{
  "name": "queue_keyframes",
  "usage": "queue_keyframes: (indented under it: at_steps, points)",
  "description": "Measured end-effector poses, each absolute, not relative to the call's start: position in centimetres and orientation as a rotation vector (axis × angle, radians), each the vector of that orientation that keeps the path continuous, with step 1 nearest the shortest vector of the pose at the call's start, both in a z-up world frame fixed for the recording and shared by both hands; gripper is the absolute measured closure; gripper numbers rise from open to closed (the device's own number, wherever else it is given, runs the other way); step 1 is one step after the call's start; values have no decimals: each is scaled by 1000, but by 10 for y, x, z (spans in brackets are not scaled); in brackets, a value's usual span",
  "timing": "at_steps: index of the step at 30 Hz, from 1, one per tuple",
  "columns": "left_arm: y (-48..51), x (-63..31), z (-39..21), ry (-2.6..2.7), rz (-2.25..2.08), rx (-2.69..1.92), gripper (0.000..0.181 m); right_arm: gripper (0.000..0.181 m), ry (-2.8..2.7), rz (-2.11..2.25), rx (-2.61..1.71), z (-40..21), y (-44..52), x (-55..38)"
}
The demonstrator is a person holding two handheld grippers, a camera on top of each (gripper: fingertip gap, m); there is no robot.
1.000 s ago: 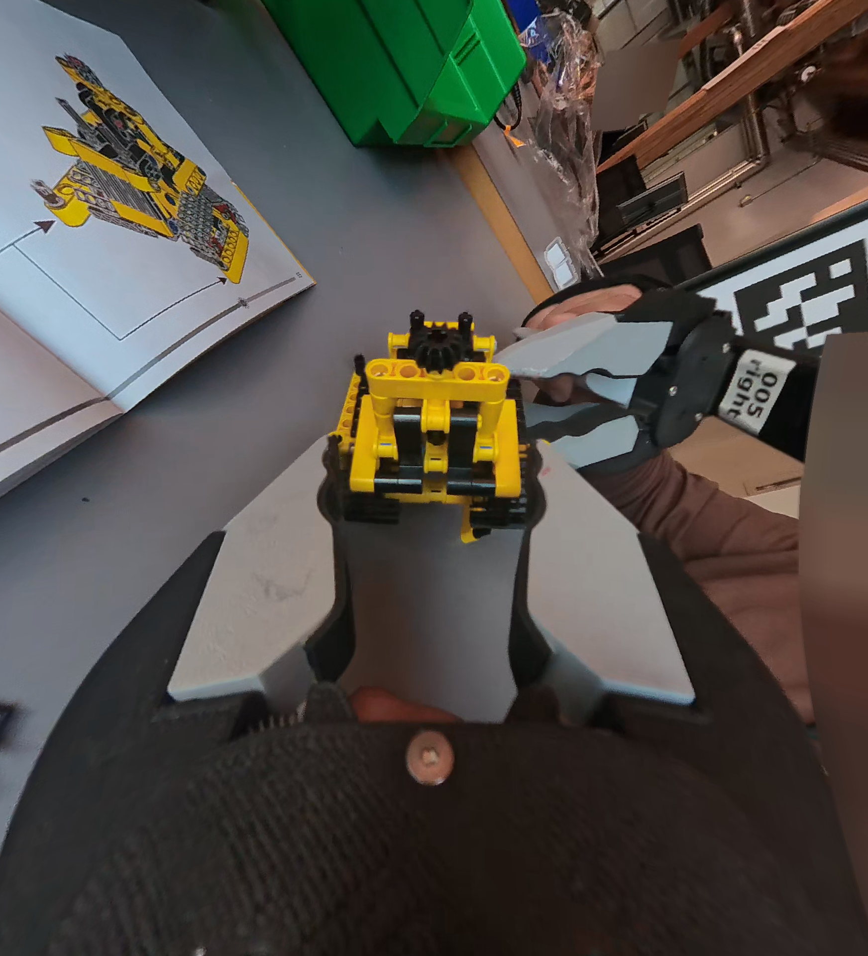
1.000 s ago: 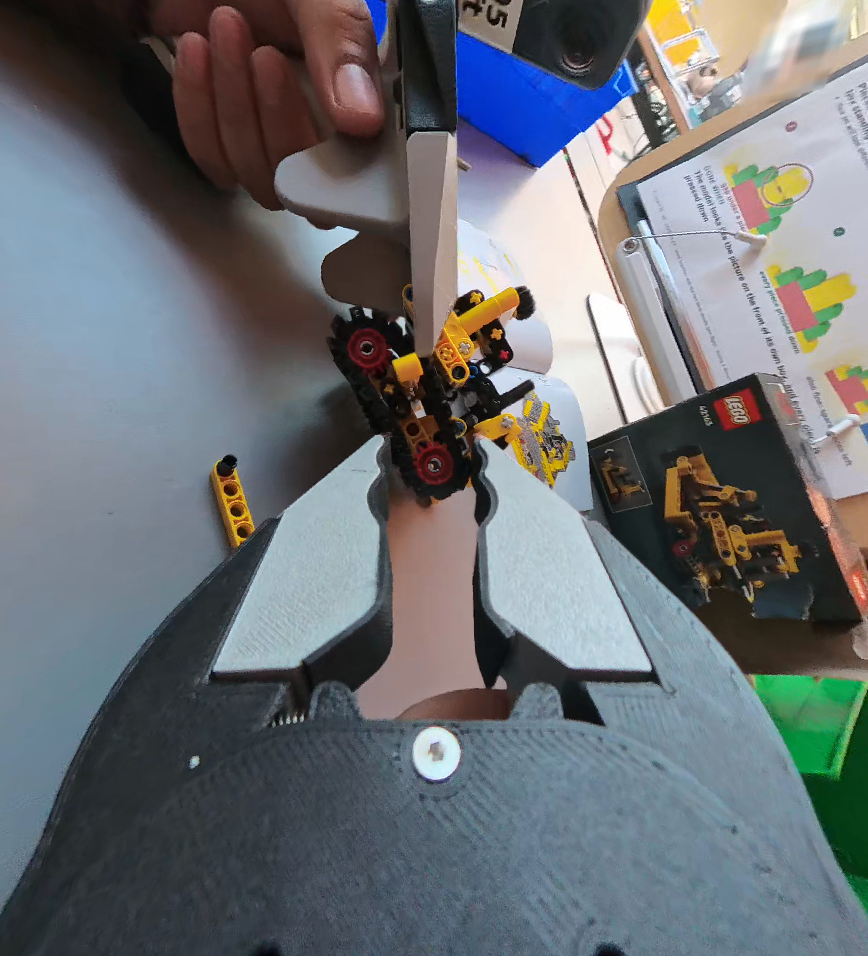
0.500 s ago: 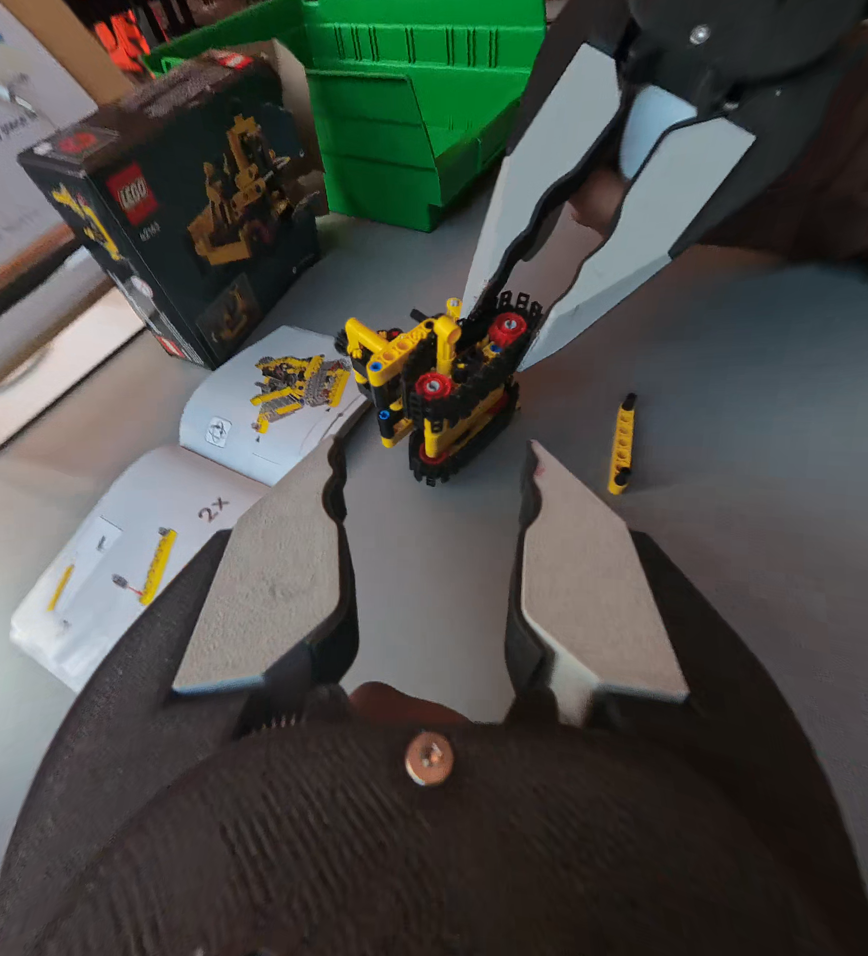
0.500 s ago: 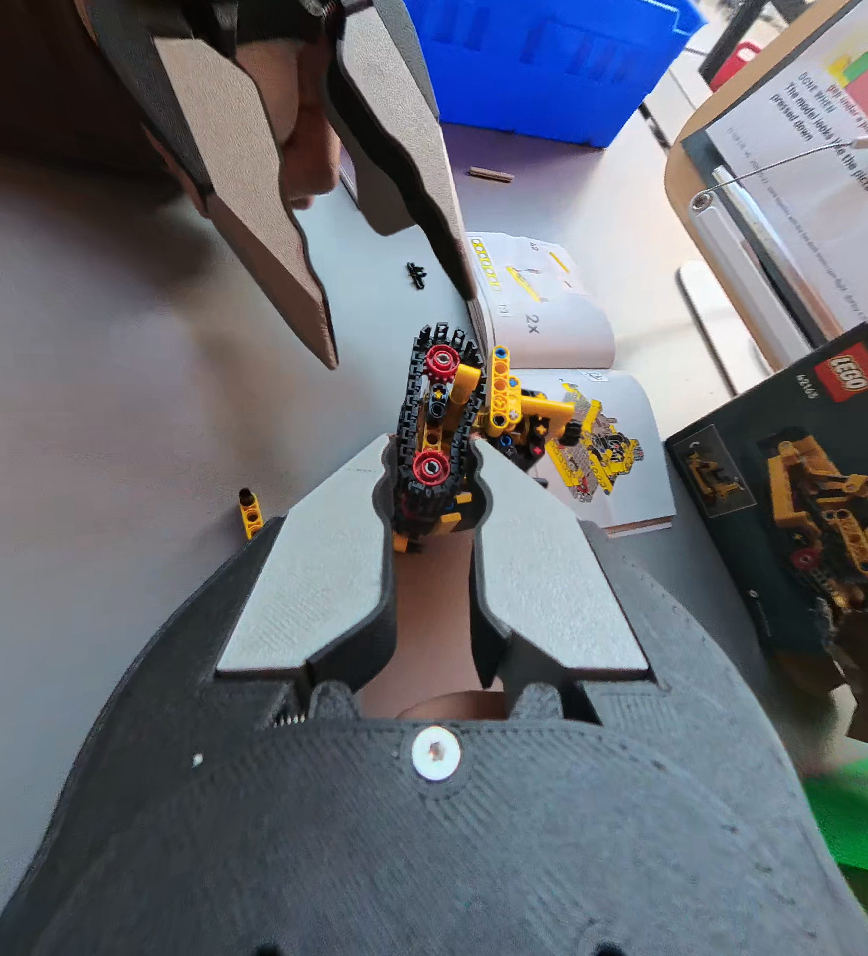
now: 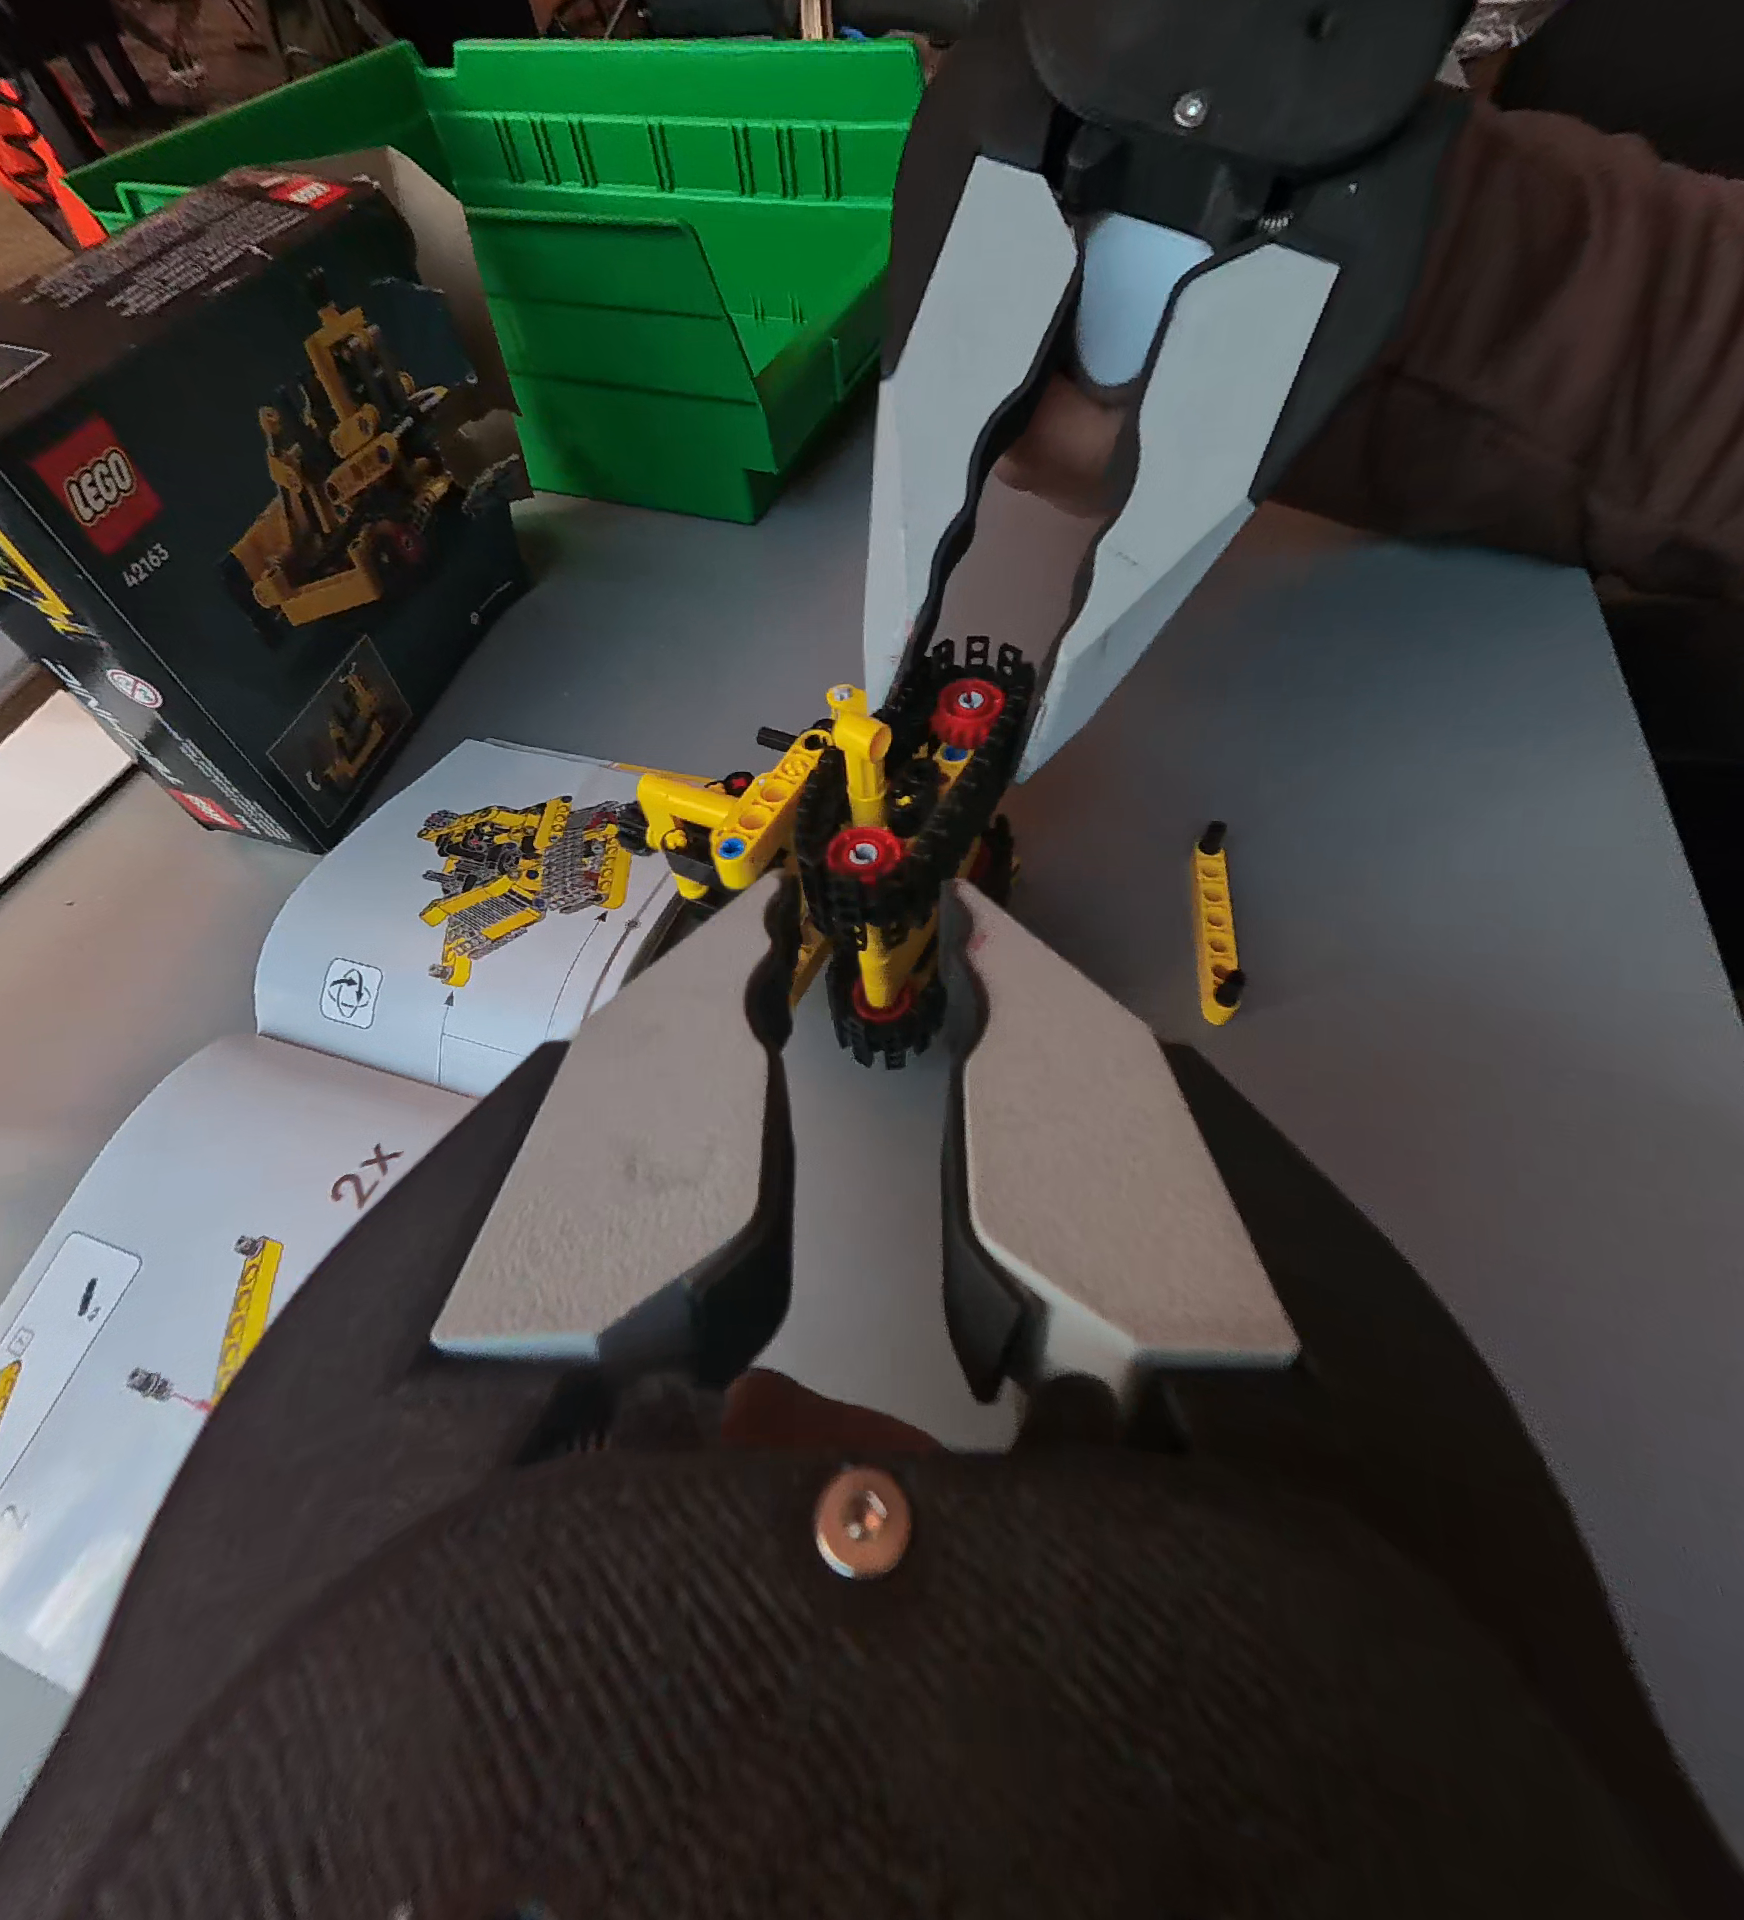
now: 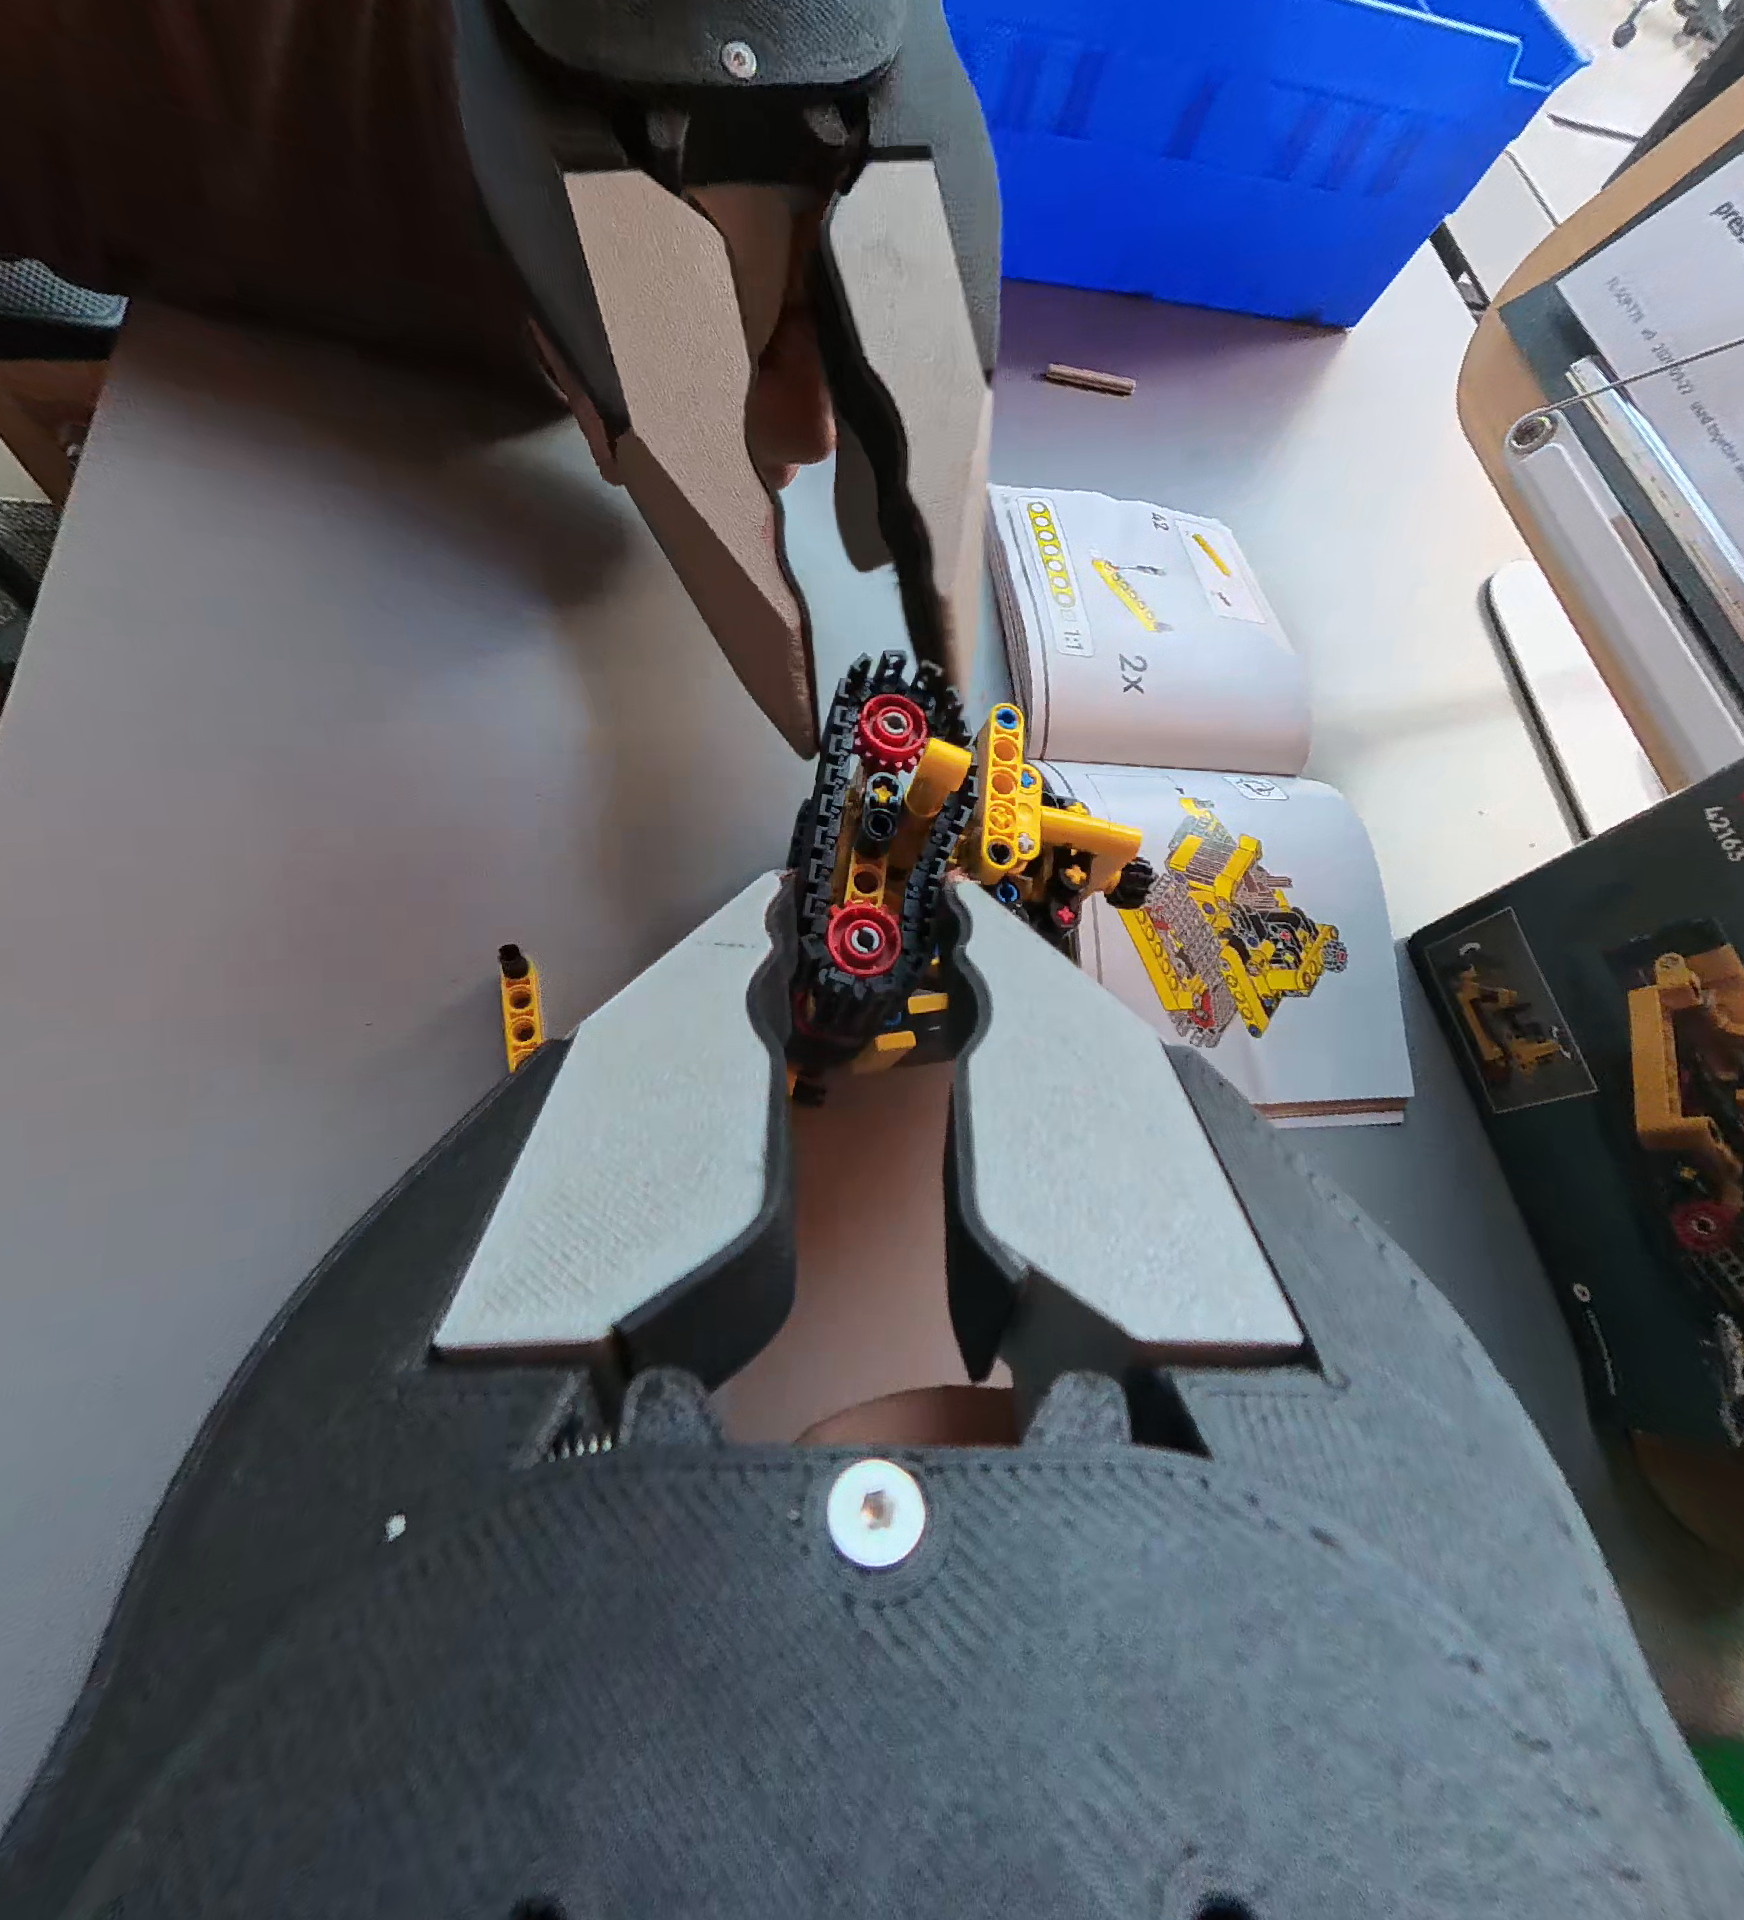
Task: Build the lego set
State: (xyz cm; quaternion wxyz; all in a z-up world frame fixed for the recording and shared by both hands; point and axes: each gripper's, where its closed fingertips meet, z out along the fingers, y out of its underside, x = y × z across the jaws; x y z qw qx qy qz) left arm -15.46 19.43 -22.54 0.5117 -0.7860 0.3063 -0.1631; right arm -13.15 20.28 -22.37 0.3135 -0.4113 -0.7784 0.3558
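My right gripper [image 6: 866, 940] has its jaws clamped on the tracked end of the yellow-and-black lego model [image 6: 909, 842], held nose-up above the grey tabletop [image 6: 255, 831]. Red sprockets and black track face the right wrist camera; yellow arm sticks out toward the booklet side.

My left gripper [image 5: 863, 951] comes at the same model [image 5: 873, 842] from the opposite end. Its jaws are narrowed, fingertips flanking the lower track; can't tell if they actually touch it or grip it. In the right wrist view the left gripper [image 6: 873, 696] sits over the model's top with one fingertip at the upper sprocket.

Loose yellow beam [image 5: 1213, 925] with black pins lies on the tabletop, apart from the model, on the side away from the booklet. Also visible in the right wrist view [image 6: 518, 1003], partly behind my finger.

Open instruction booklet [image 5: 494, 935] lies flat beside the model. Dark set box [image 5: 213, 499] stands past the booklet, green bin [image 5: 660, 291] behind it. Blue bin [image 6: 1232, 145] at the far edge in the right wrist view, clipboard with a printed sheet [image 6: 1699, 312] off to the side.
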Motion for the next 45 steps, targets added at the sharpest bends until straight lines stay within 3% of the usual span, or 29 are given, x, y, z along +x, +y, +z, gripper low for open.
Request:
queue_keyframes:
  at_steps: [11, 18, 21, 31, 38, 45]
  points:
    - [186, -152, -231, 756, -394, -1908, 156, 157, -1884, 961, -1074, -192, 211, -101]
    - [190, -155, -225, 709, -395, -1902, 152, 154, -1833, 873, -1186, -213, 226, -86]
    - [204, -162, -222, 625, -403, -1937, 142, 152, -1779, 915, -1291, -215, 237, -94]
    - [214, -150, -221, 621, -567, -1954, 144, 147, -1861, 907, -1389, -240, 243, -119]
    - [209, -146, -230, 697, -527, -1945, 157, 156, -1880, 896, -1242, -234, 237, -118]
    - [195, -139, -230, 724, -534, -1910, 152, 156, -1887, 757, -1005, -224, 221, -113]
